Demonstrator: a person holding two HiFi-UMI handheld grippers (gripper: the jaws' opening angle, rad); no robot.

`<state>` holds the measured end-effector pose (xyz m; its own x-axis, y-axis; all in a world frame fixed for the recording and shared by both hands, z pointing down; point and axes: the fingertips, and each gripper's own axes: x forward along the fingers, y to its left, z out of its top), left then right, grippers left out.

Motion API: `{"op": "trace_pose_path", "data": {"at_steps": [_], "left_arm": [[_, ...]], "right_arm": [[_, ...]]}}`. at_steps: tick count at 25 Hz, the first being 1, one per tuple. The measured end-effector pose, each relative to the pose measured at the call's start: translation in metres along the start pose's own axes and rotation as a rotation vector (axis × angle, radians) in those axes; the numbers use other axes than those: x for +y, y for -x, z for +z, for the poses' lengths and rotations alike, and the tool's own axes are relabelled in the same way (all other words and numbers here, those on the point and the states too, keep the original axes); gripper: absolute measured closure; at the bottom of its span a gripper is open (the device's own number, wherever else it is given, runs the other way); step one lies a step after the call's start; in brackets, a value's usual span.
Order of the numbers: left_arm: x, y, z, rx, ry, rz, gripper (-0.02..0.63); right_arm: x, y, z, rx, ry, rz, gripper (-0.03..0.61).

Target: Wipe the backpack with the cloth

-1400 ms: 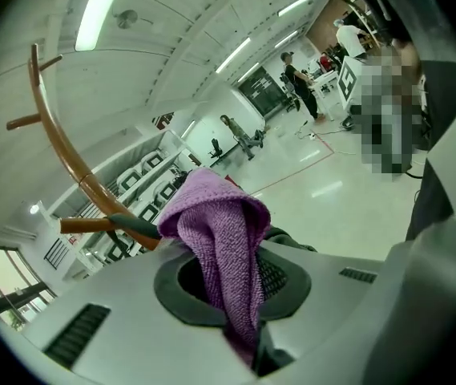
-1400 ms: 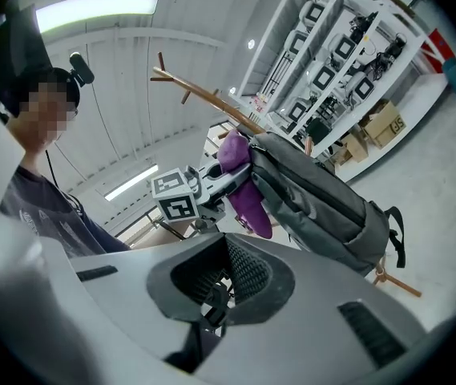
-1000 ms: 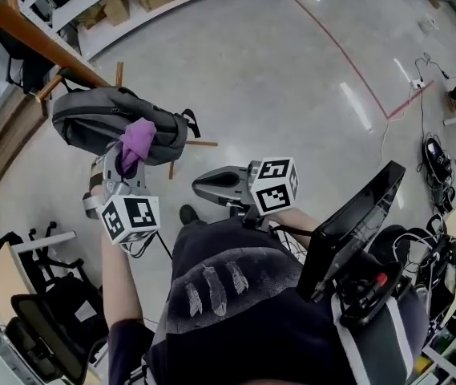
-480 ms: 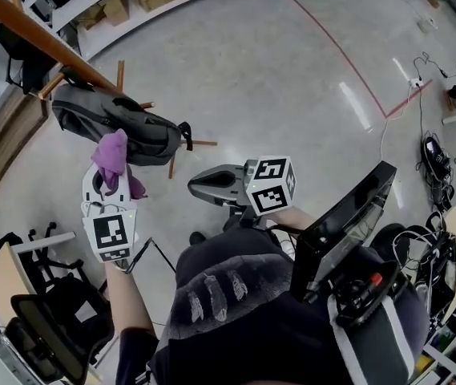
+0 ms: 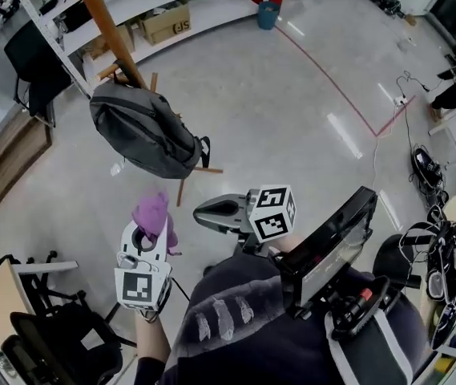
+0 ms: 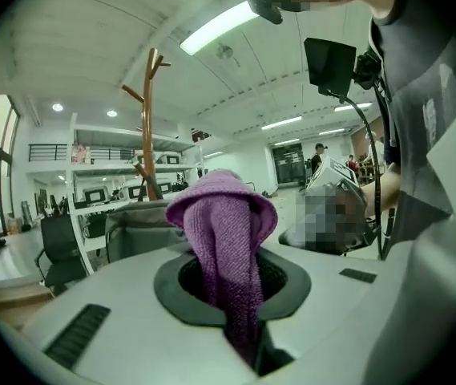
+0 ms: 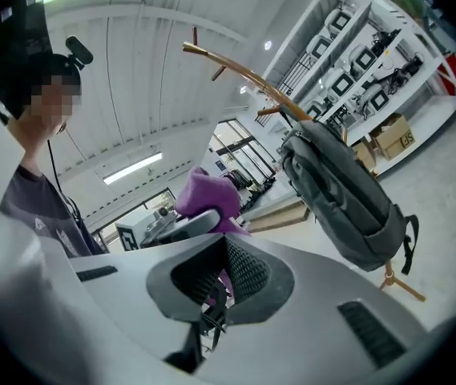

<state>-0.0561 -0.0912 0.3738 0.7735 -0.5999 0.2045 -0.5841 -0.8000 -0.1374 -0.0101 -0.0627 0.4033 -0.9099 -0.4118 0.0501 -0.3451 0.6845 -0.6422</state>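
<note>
A grey backpack (image 5: 146,131) hangs tilted from a wooden coat stand (image 5: 109,32). My left gripper (image 5: 149,233) is shut on a purple cloth (image 5: 152,212), held in the air below the backpack and apart from it. In the left gripper view the cloth (image 6: 226,231) sticks up from the left gripper (image 6: 240,311), with the backpack (image 6: 135,233) behind it. My right gripper (image 5: 200,210) is shut with nothing in it and points left beside the cloth. The right gripper view shows the right gripper (image 7: 215,295), the cloth (image 7: 208,196) and the backpack (image 7: 341,189).
White shelves with cardboard boxes (image 5: 167,22) and a blue bin (image 5: 271,13) stand at the back. A black chair (image 5: 34,69) sits left of the stand, another chair (image 5: 51,335) at lower left. Cables and gear (image 5: 432,239) crowd the right side.
My left gripper drew the cloth off the backpack and back toward the person. The backpack now hangs higher and farther off in the head view. The right gripper has barely moved.
</note>
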Motion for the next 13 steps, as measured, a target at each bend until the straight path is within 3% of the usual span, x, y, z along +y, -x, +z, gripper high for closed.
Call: {"op": "trace_pose_path", "data": {"at_steps": [6, 9, 13], "left_arm": [[-0.033, 0.079, -0.051, 0.08, 0.114, -0.097, 0.565], [-0.045, 0.082, -0.058, 0.038, 0.146, -0.135, 0.565], [-0.049, 0.064, -0.034, -0.068, 0.102, -0.124, 0.565]], "right_arm": [[0.058, -0.014, -0.055, -0.026, -0.086, -0.076, 0.586], [0.062, -0.005, -0.063, -0.042, -0.099, -0.116, 0.586], [0.052, 0.005, -0.041, -0.033, -0.061, -0.134, 0.586]]}}
